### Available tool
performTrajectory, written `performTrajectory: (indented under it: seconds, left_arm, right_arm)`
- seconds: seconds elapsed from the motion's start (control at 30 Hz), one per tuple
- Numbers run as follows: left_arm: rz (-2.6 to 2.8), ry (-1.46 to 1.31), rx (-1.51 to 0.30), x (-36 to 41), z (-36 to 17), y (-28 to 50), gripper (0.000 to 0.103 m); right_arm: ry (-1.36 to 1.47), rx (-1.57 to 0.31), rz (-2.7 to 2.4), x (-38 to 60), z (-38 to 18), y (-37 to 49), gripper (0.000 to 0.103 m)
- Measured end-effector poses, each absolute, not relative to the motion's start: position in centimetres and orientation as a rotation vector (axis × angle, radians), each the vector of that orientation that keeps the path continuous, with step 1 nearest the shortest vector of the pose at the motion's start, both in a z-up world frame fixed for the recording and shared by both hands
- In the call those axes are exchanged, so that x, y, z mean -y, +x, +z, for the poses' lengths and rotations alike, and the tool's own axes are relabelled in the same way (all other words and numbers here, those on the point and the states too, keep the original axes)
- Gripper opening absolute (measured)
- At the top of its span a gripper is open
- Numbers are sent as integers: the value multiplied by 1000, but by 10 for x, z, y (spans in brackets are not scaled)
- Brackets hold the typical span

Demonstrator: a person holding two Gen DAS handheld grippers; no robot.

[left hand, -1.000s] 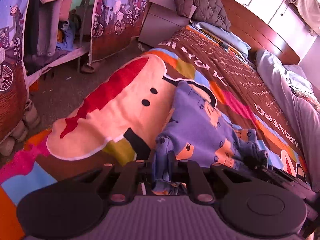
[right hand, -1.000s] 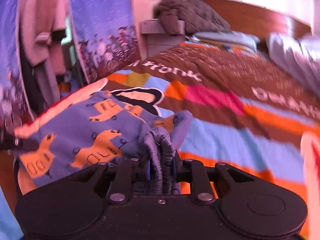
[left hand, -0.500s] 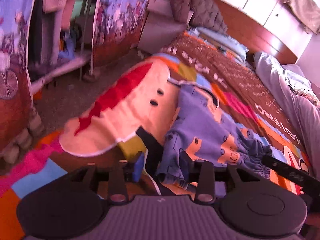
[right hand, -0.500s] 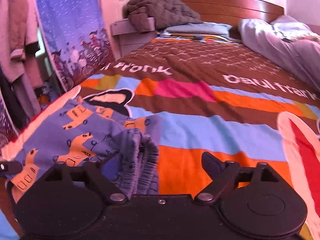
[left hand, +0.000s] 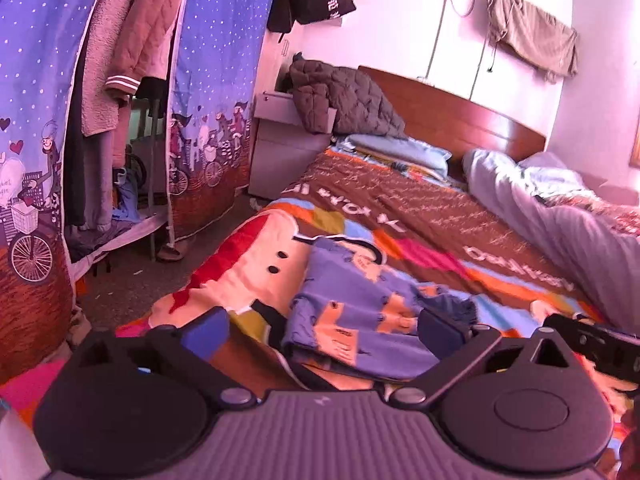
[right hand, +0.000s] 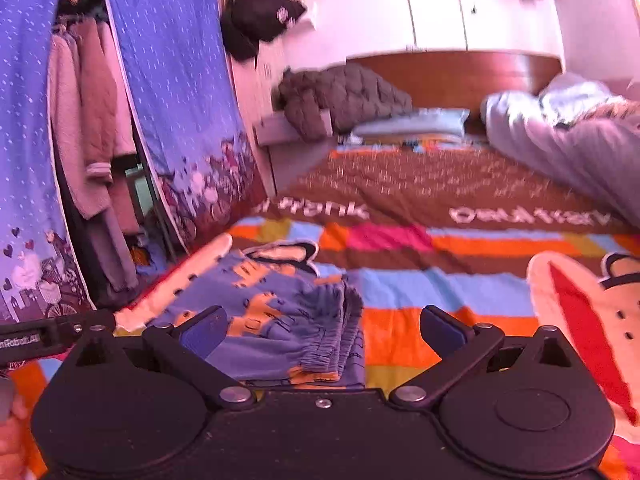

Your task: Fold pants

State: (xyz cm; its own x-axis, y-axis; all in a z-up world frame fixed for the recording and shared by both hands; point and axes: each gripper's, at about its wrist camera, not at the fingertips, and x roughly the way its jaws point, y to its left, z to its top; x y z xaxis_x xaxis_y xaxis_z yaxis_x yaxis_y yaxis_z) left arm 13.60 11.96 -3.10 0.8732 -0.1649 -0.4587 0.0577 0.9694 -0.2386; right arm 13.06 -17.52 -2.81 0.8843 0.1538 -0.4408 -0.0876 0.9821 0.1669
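Both the left tongs (left hand: 324,326) and the right tongs (right hand: 322,326) are spreading wide with nothing gripped, while the folded blue pants (left hand: 352,312) lie on the striped bed (left hand: 440,216) near them.

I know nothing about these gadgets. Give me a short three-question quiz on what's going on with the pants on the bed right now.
1. True or false: the left gripper is clamped on the pants.
2. Which end of the pants lies nearest the right gripper: A) the gathered waistband, B) a leg cuff, C) a zip?
3. Fill in: the pants rest on the colourful ____.

Key
1. False. Its jaws are opening wide and the pads do not press on the pants.
2. A. The right gripper's jaws are opening too, nothing held.
3. Bedspread.
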Motion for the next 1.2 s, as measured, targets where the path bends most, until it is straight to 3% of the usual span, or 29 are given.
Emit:
performTrajectory:
  seconds: [0.23,0.6,1.2]
  left_arm:
    - [-131,-159,-421,-114,-33,87,103]
    - [-55,-170,-516,-120,-38,44,103]
    - [-27,-111,-560,-111,-43,47,103]
  right_arm:
    - [111,-437,100,179,-25,83,102]
    - [121,-352,34,175,-52,20,102]
    - [98,-346,6,179,-54,18,102]
